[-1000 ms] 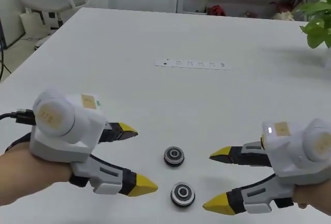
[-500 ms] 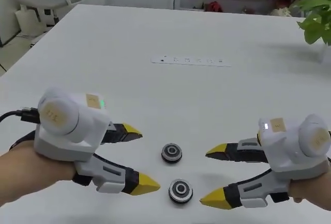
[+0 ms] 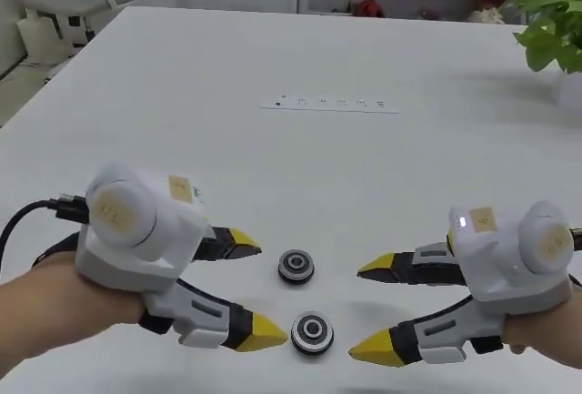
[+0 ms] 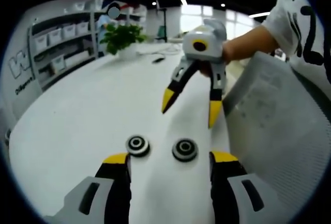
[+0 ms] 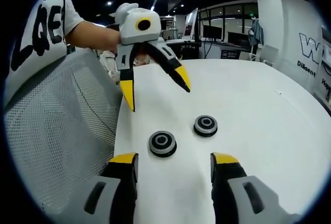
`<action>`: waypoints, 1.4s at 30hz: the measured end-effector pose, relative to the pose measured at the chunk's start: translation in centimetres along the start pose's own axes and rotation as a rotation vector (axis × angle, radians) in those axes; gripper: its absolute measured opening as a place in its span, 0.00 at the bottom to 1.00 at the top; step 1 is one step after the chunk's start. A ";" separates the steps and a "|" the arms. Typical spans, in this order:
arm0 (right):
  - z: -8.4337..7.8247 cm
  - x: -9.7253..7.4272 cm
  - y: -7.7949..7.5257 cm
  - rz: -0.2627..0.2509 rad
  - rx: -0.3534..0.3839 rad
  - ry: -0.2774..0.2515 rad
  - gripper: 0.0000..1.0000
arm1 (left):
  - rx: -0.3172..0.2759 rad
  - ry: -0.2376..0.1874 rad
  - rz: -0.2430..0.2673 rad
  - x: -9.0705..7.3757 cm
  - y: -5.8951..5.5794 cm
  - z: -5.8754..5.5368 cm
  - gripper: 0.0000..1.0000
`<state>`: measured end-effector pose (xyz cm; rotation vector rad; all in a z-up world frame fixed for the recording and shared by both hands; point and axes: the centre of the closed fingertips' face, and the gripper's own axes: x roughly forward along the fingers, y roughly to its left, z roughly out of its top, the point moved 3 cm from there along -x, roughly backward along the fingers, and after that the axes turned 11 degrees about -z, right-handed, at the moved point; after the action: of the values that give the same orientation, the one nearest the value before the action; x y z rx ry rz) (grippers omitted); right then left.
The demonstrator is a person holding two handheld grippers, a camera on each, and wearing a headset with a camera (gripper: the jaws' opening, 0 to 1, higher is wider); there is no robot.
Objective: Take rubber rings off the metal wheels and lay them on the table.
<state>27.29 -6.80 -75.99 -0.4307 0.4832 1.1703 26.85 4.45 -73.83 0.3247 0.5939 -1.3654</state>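
So both wheels sit on the white table (image 3: 364, 166) right between the grippers, the far wheel (image 3: 296, 267) and the near wheel (image 3: 312, 332) just beside the near tip of the left gripper (image 3: 270, 291), which is spread wide open, same as the right gripper (image 3: 356, 312).

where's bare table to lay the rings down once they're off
The widest bare stretch of the table lies between the far wheel and the socket strip. Beyond the strip is free too. Crowded at the front: the left gripper and right gripper flank that wheel and the near wheel.
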 end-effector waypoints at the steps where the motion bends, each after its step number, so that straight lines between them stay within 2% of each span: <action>1: 0.0 0.0 0.0 0.001 0.000 0.000 0.54 | 0.001 0.004 -0.006 0.1 -0.1 -0.1 0.62; 22: 0.0 0.8 0.6 0.046 -0.040 0.002 0.48 | 0.012 0.033 -0.069 1.8 -0.9 -0.2 0.53; 31: 0.0 1.5 0.6 0.062 -0.004 -0.016 0.44 | -0.002 0.035 -0.095 2.6 -1.0 -0.1 0.45; 42: -0.3 2.0 0.8 0.085 0.010 -0.013 0.40 | -0.001 0.062 -0.129 3.6 -1.5 -0.5 0.39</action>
<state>27.08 -5.18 -77.42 -0.3968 0.5003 1.2517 25.64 1.47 -76.09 0.3339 0.6763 -1.4826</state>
